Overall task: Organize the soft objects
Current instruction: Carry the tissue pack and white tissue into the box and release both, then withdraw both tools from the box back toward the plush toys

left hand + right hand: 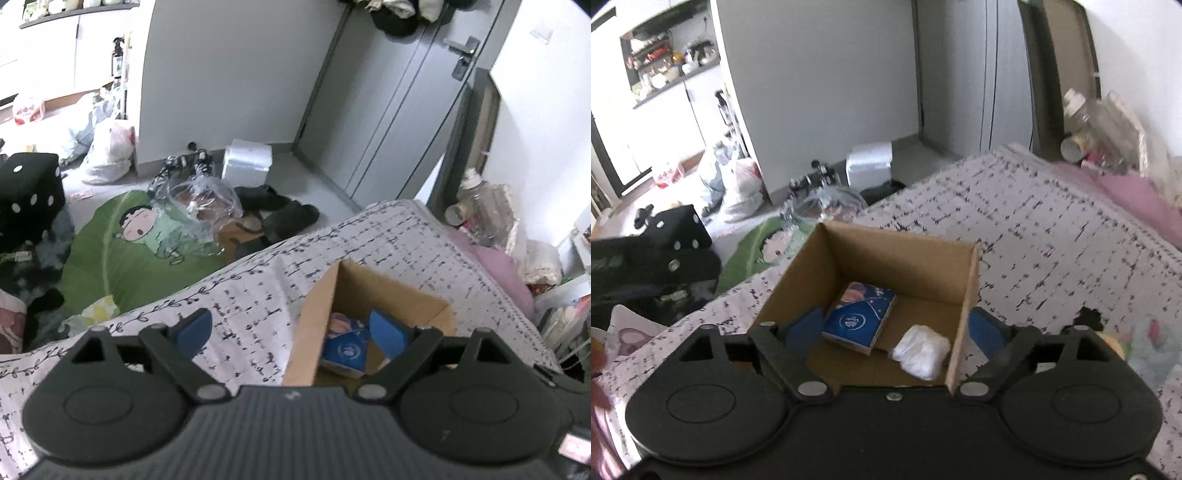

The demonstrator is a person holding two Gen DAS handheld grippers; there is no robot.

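An open cardboard box (pixel 897 254) stands on the bed's patterned sheet (pixel 1052 229). Inside it lie a blue tissue pack (pixel 860 317) and a white crumpled soft wad (pixel 921 350). My right gripper (pixel 894 328) hangs open over the box. Its left finger is inside the box and its right finger is outside the right wall, and neither presses on anything. In the left wrist view the same box (pixel 317 314) with the blue pack (pixel 345 350) sits to the right. My left gripper (pixel 291 328) is open and empty, with its right fingertip over the box.
A pale plush toy (pixel 1145 343) lies on the bed at the right and a pink pillow (pixel 498 273) near the bed's far corner. On the floor are a green cartoon cushion (pixel 122 251), a clear plastic bag (pixel 199 203) and a black dice stool (pixel 29 195). Bottles (pixel 476 206) crowd the bedside.
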